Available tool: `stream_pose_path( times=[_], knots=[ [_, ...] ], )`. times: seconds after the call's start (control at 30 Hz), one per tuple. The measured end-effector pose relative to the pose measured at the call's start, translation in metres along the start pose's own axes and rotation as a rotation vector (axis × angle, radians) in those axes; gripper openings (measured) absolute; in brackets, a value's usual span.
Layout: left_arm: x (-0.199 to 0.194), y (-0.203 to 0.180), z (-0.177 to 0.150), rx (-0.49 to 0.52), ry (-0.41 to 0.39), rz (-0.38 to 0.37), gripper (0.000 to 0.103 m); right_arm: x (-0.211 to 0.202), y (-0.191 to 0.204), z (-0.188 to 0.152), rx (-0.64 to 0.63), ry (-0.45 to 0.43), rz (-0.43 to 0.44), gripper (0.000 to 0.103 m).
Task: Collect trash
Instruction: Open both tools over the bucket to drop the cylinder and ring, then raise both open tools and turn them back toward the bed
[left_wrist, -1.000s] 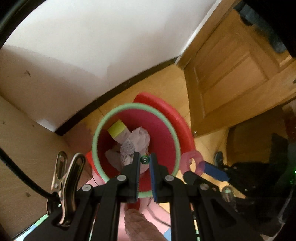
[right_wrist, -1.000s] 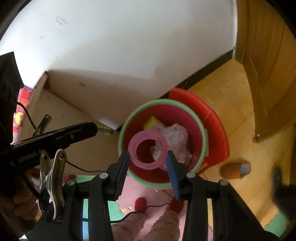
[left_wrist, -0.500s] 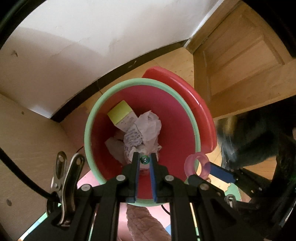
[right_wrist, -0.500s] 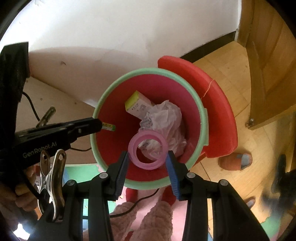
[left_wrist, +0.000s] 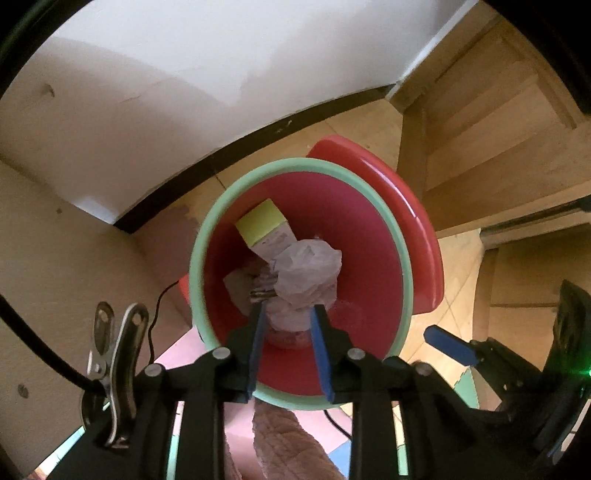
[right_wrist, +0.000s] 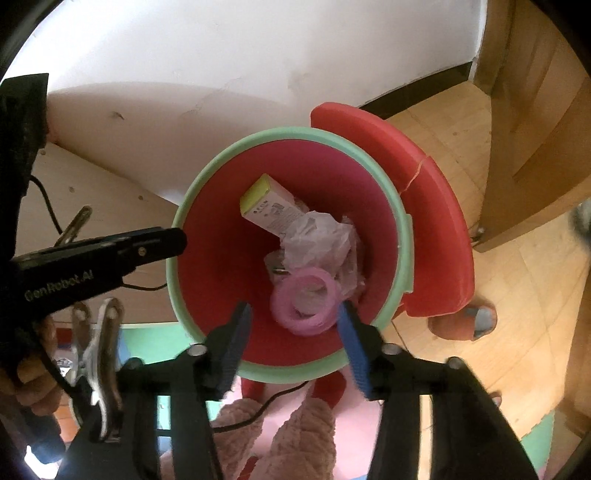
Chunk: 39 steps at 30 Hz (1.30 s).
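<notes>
- Since the earlier frame, both grippers have dropped toward the red bin (left_wrist: 369, 266); the pink ring (right_wrist: 304, 301) has left the right gripper (right_wrist: 293, 314).
- Right gripper: fingers (right_wrist: 236, 332) released and opening. The ring lies free, tilted on the crumpled plastic (right_wrist: 317, 240) inside the bin.
- Left gripper (left_wrist: 286, 312): fingers (left_wrist: 258, 325) opening, nothing between them. A small metal item (left_wrist: 262, 294) shows just off the left fingertip.
- Risk: judged slight; the ring rests on loose trash and could slide deeper.
- Right view alone shows the ring clearly and a slipper (right_wrist: 463, 323) on the floor; left view shows the yellow-ended box (left_wrist: 264, 223) at the bin's far wall.
</notes>
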<state>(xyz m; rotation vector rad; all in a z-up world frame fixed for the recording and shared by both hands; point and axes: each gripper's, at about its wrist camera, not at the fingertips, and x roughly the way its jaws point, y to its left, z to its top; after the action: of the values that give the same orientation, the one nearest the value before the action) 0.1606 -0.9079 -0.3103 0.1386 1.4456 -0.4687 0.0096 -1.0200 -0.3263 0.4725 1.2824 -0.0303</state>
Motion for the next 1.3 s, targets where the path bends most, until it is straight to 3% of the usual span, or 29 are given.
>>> stream_pose_path(
  times=[0.53, 1.3],
  knots=[
    [-0.046, -0.015, -0.016, -0.009, -0.049, 0.004, 0.026, -0.036, 0.015, -0.013, -0.076, -0.043, 0.037, 0.060],
    [-0.193, -0.039, -0.065, 0.094, -0.207, -0.040, 0.026, -0.154, 0.060, -0.053, -0.083, -0.206, 0.054, 0.060]
  ],
)
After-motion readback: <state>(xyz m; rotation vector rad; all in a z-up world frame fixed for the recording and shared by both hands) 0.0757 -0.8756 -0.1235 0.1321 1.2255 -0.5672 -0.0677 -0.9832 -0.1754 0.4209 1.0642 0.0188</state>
